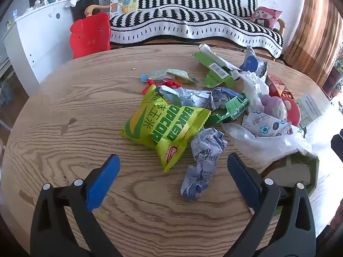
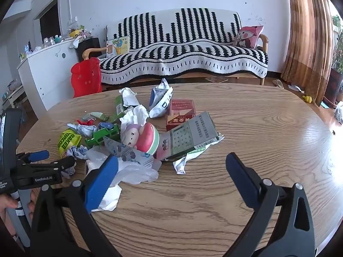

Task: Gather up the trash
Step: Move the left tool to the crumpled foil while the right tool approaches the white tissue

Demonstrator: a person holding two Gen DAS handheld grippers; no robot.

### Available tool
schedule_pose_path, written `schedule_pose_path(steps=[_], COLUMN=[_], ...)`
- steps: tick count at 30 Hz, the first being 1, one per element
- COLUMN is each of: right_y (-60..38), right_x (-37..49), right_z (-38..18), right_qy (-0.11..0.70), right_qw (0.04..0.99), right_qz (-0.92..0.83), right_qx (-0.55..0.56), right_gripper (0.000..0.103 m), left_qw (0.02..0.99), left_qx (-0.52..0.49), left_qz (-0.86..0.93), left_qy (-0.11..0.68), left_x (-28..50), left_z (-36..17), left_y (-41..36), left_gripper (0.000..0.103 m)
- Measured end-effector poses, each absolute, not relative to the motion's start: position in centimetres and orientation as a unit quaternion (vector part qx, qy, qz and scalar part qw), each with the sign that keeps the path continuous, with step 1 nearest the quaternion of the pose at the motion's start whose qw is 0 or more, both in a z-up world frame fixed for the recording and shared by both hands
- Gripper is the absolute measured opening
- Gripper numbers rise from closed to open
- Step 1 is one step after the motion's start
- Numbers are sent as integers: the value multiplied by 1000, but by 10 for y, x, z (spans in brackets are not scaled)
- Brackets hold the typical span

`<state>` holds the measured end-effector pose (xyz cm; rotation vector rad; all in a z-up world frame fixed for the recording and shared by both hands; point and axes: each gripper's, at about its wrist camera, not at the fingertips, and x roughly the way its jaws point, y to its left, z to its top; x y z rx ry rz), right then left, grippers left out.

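Trash lies piled on the round wooden table (image 1: 85, 117). It includes a yellow-green popcorn bag (image 1: 165, 126), a crumpled blue-white paper (image 1: 203, 156), a green carton (image 1: 231, 107) and a white plastic bag (image 1: 263, 143). My left gripper (image 1: 173, 158) hangs open just short of the popcorn bag and the crumpled paper, holding nothing. My right gripper (image 2: 171, 157) is open and empty over the table (image 2: 257, 128). Its left finger is over the white plastic bag (image 2: 128, 167). Just beyond it lie a flattened grey-green carton (image 2: 190, 135), a red box (image 2: 181, 112) and a pink round toy (image 2: 145, 139).
The left gripper (image 2: 53, 159) shows at the left edge of the right wrist view, with a person's hand (image 2: 8, 203) on its handle. Beyond the table stand a black-and-white covered sofa (image 2: 182, 49), a red plastic chair (image 2: 86, 79) and a white cabinet (image 2: 47, 75).
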<state>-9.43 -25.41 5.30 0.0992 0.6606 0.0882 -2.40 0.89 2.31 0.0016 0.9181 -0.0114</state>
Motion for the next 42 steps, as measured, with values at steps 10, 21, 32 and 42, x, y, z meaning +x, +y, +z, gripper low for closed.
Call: schedule_pose_path(steps=[10, 21, 32, 42], right_y=[-249, -206, -197, -207], right_x=[-95, -95, -97, -136], right_z=[55, 54, 27, 47], right_qy=[323, 316, 396, 353], right_qw=[943, 941, 902, 906], right_qz=[54, 116, 162, 213], right_qx=[61, 33, 49, 97], right_gripper=[97, 97, 97, 77], left_qw=[895, 895, 886, 907], left_qx=[-1, -2, 18, 40], left_qz=[-4, 0, -30, -103], left_qy=[446, 446, 463, 406], left_x=[-23, -29, -29, -53], left_z=[22, 22, 21, 43], left_y=[11, 27, 19, 6], left_gripper=[98, 98, 98, 97])
